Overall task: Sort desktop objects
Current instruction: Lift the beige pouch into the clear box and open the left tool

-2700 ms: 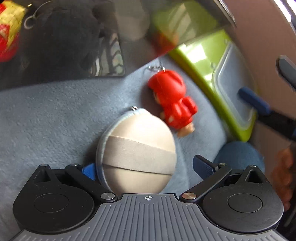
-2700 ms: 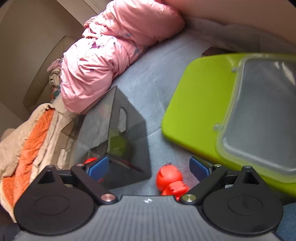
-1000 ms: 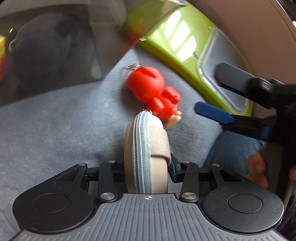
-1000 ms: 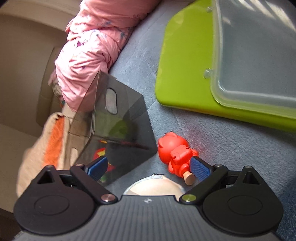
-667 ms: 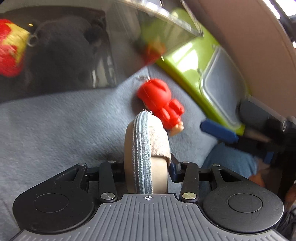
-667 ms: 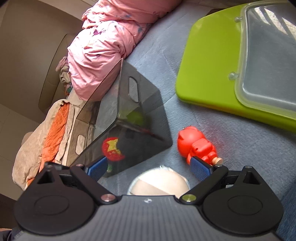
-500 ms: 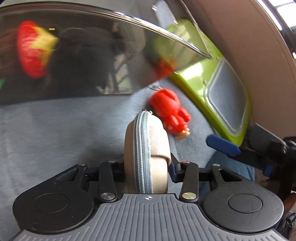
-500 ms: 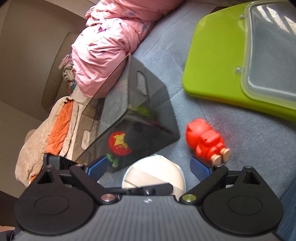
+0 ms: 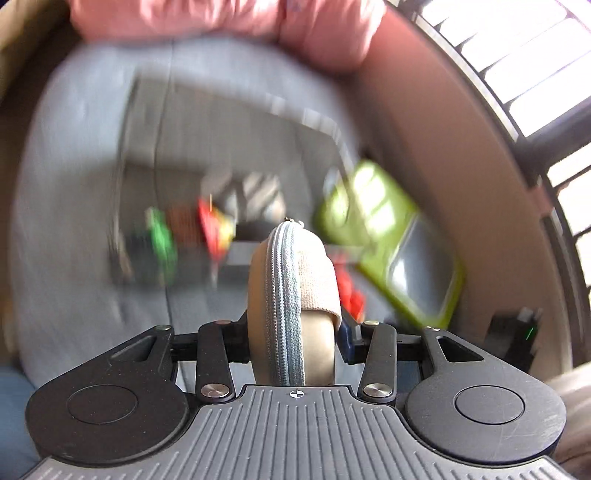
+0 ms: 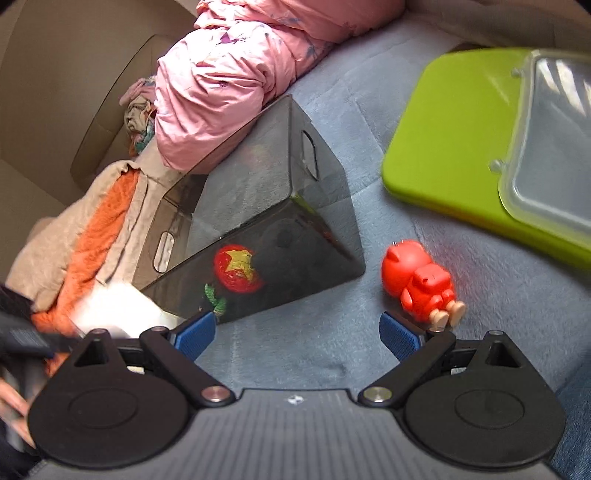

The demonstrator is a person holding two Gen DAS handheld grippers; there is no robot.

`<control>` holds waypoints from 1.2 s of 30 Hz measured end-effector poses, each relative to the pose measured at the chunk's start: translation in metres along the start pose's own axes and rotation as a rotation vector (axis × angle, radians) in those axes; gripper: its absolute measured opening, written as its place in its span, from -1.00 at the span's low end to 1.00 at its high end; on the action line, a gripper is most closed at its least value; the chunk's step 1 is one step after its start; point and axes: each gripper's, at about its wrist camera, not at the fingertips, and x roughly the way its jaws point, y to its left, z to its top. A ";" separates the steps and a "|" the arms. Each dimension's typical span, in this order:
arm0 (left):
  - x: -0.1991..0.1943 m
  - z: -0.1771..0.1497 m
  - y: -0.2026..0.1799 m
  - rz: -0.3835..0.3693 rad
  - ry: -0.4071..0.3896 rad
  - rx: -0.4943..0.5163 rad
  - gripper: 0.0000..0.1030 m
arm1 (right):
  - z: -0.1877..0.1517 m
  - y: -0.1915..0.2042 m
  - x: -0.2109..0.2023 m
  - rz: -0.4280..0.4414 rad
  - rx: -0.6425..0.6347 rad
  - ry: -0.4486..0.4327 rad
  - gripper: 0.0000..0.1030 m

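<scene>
Two grippers in view, one per wrist camera. Left gripper [image 9: 293, 332] clenched on round beige pouch [image 9: 291, 302], pouch held on edge, grey zipper facing camera, elastic band across its right side, metal pull at top. Everything behind pouch heavily motion-blurred. Beyond pouch, smeared: dark bin [image 9: 192, 236] with green and red blobs inside (cannot tell what exactly), green board [image 9: 369, 210] to the right with clear lid [image 9: 421, 273] on it, bit of red toy [image 9: 349, 291] just right of pouch. Pink bedding [image 9: 221, 18] along the top, grey-blue blanket [image 9: 74, 184] underneath all of it. Dark device with small green light at right edge, too blurred to name.

Right gripper [image 10: 297, 334] released, blue pads wide apart, nothing between them, only blanket [image 10: 295, 339] below. Red toy [image 10: 419, 284] lying on its side on blanket, just beyond right pad [image 10: 399, 336], not touching it as far as visible, tan feet pointing toward gripper. Smoked see-through bin [image 10: 280, 206] beyond left pad, tilted in view, slot handles on two walls; red ball with yellow star [image 10: 236, 267] and something green [image 10: 216, 299] showing through its near wall. Green board [image 10: 450, 140] upper right, clear lid [image 10: 554, 140] lying on its right part (partly out of frame). Pink bedding [image 10: 236, 70] behind bin, orange-and-beige cloth [image 10: 92, 236] left of bin. White blur and part of hand at lower left edge, unclear.
</scene>
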 end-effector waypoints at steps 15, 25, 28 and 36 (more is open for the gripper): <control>0.159 0.097 -0.019 0.149 0.139 -0.011 -0.15 | 0.000 0.075 0.030 0.209 -0.314 0.229 0.88; 0.283 0.107 -0.021 0.105 0.255 -0.113 -0.15 | 0.006 -0.031 0.036 0.161 0.063 0.178 0.88; 0.312 0.108 -0.016 0.160 0.278 -0.116 -0.09 | 0.008 -0.040 0.036 0.135 0.087 0.151 0.88; 0.251 0.105 0.002 0.232 0.258 -0.166 0.81 | 0.017 -0.036 0.031 -0.081 0.016 0.060 0.88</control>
